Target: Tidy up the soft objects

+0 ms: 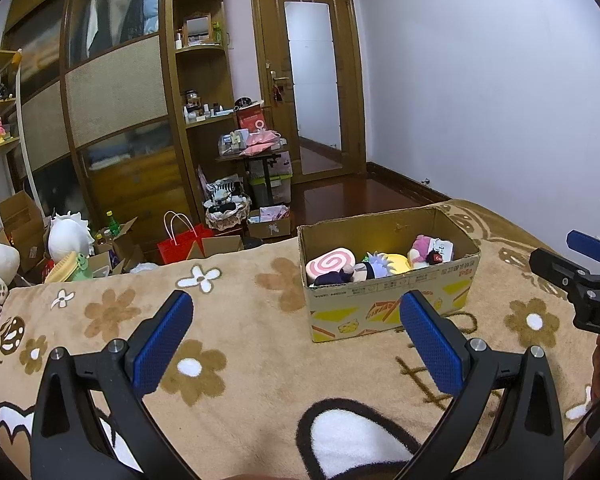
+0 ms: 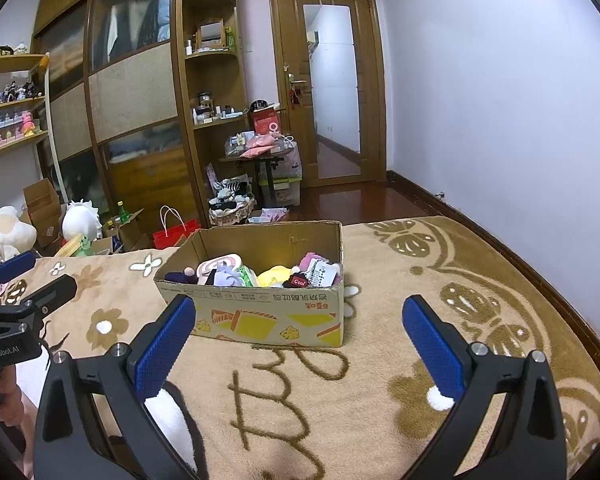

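Observation:
An open cardboard box (image 1: pixel 388 304) stands on the tan flowered blanket (image 1: pixel 236 320) and holds several soft toys: a pink swirl cushion (image 1: pixel 330 263), a purple-haired doll (image 1: pixel 374 266), a yellow plush (image 1: pixel 398 260) and a pink plush (image 1: pixel 422 250). The box also shows in the right wrist view (image 2: pixel 268 316). My left gripper (image 1: pixel 296 312) is open and empty, above the blanket, short of the box. My right gripper (image 2: pixel 300 316) is open and empty, also short of the box; it shows at the right edge of the left wrist view (image 1: pixel 580 264).
Beyond the bed's far edge lie plush toys (image 1: pixel 66 236), cardboard boxes (image 1: pixel 20 224), a red paper bag (image 1: pixel 184 240) and a basket (image 1: pixel 226 212). A wardrobe (image 1: pixel 116 100), shelves, a small cluttered table (image 1: pixel 256 148) and a door (image 1: pixel 312 80) stand behind. A white wall is at right.

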`<state>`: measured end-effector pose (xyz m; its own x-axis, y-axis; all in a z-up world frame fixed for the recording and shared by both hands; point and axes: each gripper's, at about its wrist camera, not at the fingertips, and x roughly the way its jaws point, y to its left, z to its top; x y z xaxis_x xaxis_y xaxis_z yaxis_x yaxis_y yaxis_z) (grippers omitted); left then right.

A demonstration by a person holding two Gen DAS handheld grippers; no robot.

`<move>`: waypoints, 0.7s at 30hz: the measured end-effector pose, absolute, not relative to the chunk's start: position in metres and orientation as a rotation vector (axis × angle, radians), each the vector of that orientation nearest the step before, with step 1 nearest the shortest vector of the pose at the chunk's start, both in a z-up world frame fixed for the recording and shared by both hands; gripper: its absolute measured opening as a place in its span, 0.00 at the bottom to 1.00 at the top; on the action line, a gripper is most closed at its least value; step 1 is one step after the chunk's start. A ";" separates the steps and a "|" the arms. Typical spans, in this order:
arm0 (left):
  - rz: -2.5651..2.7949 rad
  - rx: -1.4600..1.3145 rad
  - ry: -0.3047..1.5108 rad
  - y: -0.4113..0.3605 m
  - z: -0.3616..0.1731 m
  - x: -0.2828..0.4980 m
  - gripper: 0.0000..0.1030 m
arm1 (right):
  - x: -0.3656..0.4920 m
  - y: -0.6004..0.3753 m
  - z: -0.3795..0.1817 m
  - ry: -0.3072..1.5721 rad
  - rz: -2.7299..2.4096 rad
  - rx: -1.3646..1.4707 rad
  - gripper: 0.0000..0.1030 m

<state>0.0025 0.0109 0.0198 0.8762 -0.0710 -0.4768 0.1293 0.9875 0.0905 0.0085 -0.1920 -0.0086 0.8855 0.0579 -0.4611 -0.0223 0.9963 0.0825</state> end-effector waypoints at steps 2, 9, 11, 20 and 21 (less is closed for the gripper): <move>-0.104 0.121 0.493 0.011 0.020 0.002 0.99 | 0.008 -0.192 -0.009 0.482 0.042 0.077 1.00; -0.104 0.123 0.495 0.011 0.019 0.002 0.99 | 0.009 -0.192 -0.008 0.481 0.037 0.073 1.00; -0.105 0.123 0.495 0.011 0.019 0.002 0.99 | 0.009 -0.192 -0.008 0.480 0.036 0.074 1.00; -0.115 0.123 0.505 0.014 0.015 0.002 0.99 | 0.009 -0.192 -0.008 0.481 0.035 0.073 1.00; -0.115 0.122 0.506 0.015 0.014 0.002 0.99 | 0.009 -0.192 -0.008 0.481 0.035 0.072 1.00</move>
<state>0.0017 0.0146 0.0144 0.8683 -0.0798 -0.4896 0.1402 0.9862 0.0878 0.0092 -0.1920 -0.0081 0.8858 0.0510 -0.4612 -0.0168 0.9968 0.0779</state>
